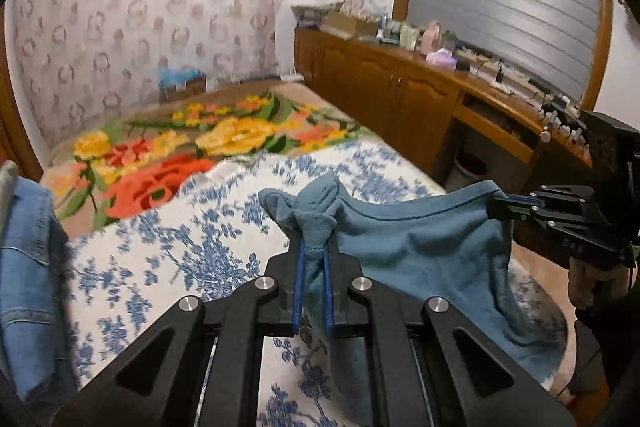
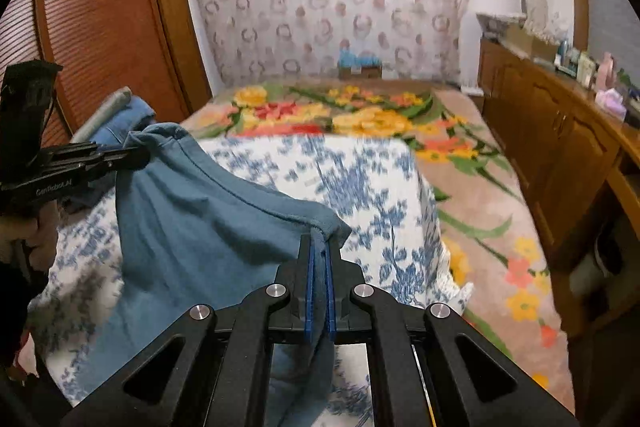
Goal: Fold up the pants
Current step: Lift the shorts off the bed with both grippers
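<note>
Teal-blue pants (image 1: 420,247) hang stretched between my two grippers above the blue-and-white floral cloth on the bed. My left gripper (image 1: 314,251) is shut on one bunched corner of the pants. My right gripper (image 2: 319,247) is shut on the other corner of the hem edge. The right gripper also shows in the left wrist view (image 1: 500,207) at the right, pinching the pants' edge. The left gripper shows in the right wrist view (image 2: 136,155) at the left, holding the pants (image 2: 200,219). The lower part of the pants drapes down out of sight.
The blue-and-white cloth (image 1: 180,267) lies over a flowered blanket (image 1: 200,147) on the bed. Denim clothes (image 1: 28,267) are piled at the bed's left side. A wooden sideboard (image 1: 400,95) with clutter runs along the right. A wooden wardrobe (image 2: 100,27) stands at the left.
</note>
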